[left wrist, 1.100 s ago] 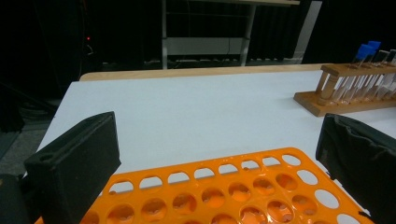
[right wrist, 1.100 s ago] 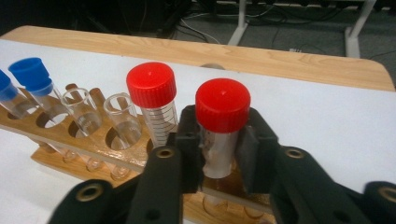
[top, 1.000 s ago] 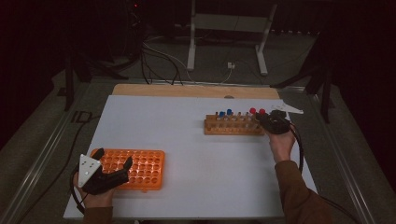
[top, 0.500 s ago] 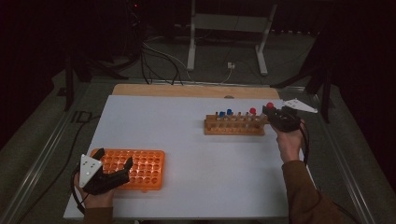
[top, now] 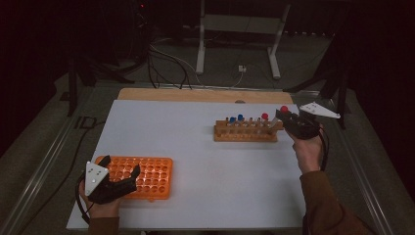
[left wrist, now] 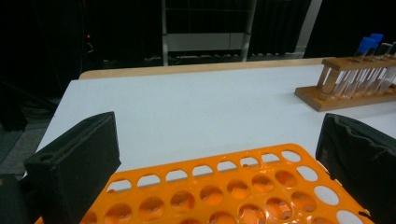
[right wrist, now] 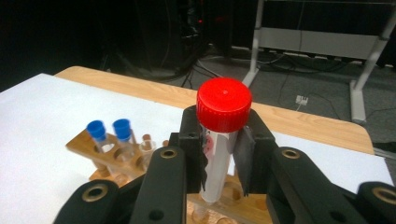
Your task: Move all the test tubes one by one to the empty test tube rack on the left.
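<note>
My right gripper [top: 289,119] is shut on a clear test tube with a red cap [top: 284,109], held upright just above the right end of the wooden rack [top: 244,133]. In the right gripper view both pads of that gripper [right wrist: 222,154] clamp the tube [right wrist: 215,170] right below its red cap [right wrist: 224,103]. The tube's lower end hangs over the rack's holes. The rack keeps two blue-capped tubes [top: 236,119] and another red-capped one [top: 265,116]. At the near left, my left gripper [top: 122,177] stands open over the empty orange tube rack [top: 151,172], one jaw on each side of its near end [left wrist: 219,186].
The white table top [top: 195,142] lies between the two racks. A wooden strip [top: 195,95] runs along its far edge. Beyond it are cables and a metal stand [top: 235,34] on the floor. The wooden rack with blue caps [left wrist: 355,79] sits far right in the left gripper view.
My right gripper has drawn slightly right and up from the wooden rack's right end with the red-capped tube in it. The left gripper has stayed on the orange rack.
</note>
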Available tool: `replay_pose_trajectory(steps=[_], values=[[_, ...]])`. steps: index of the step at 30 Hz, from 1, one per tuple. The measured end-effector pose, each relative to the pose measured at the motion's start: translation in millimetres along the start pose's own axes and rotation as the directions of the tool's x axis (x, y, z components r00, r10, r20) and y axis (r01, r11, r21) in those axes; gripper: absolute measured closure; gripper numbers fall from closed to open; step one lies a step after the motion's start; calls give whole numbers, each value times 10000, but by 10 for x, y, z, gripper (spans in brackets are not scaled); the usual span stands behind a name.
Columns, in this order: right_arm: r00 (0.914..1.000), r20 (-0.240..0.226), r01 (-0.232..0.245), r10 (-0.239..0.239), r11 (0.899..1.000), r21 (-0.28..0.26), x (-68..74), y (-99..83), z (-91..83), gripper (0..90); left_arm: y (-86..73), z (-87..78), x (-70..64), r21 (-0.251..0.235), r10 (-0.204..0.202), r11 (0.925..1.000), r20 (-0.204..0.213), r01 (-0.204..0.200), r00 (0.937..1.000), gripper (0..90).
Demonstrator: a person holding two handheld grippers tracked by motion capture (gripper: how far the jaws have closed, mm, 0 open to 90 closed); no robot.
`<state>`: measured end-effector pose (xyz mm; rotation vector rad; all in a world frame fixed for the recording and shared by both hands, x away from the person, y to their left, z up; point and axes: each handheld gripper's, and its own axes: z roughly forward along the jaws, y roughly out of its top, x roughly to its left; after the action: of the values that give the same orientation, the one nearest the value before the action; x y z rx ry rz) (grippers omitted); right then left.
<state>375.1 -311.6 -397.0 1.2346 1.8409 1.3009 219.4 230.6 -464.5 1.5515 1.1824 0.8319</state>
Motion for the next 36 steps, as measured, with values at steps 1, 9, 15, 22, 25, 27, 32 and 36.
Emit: replay_pose_trajectory(steps=[1,9,15,22,25,27,32,36], values=[[9999,-120,-18,18,10000,8,12,-5,-4,750,19,3,-23,-2,99,10000,44,-99,9999,5],[9962,-778,406,-383,9988,283,216,-27,-36,749,240,122,-285,88,1238,9920,1146,-1257,9857,5],[9905,-1326,404,-364,9988,275,359,-17,-41,749,372,229,-404,-44,866,9962,1783,-872,9802,5],[9739,-2208,615,-523,9975,350,630,-3,-35,749,502,399,-618,-134,962,9953,2435,-958,9651,6],[9627,-2620,800,-673,9961,382,766,-2,-29,749,528,523,-712,-18,893,9957,2829,-925,9550,11],[9519,-2933,1052,-889,9936,402,902,0,-11,748,539,609,-780,116,880,9953,3119,-964,9460,14],[9375,-3338,1217,-981,9913,504,1060,-5,30,748,574,810,-994,326,1248,9886,3665,-1468,9220,43],[9236,-3698,1332,-1010,9891,624,1205,-25,82,748,597,947,-1181,380,1582,9810,4113,-1903,8977,72]])
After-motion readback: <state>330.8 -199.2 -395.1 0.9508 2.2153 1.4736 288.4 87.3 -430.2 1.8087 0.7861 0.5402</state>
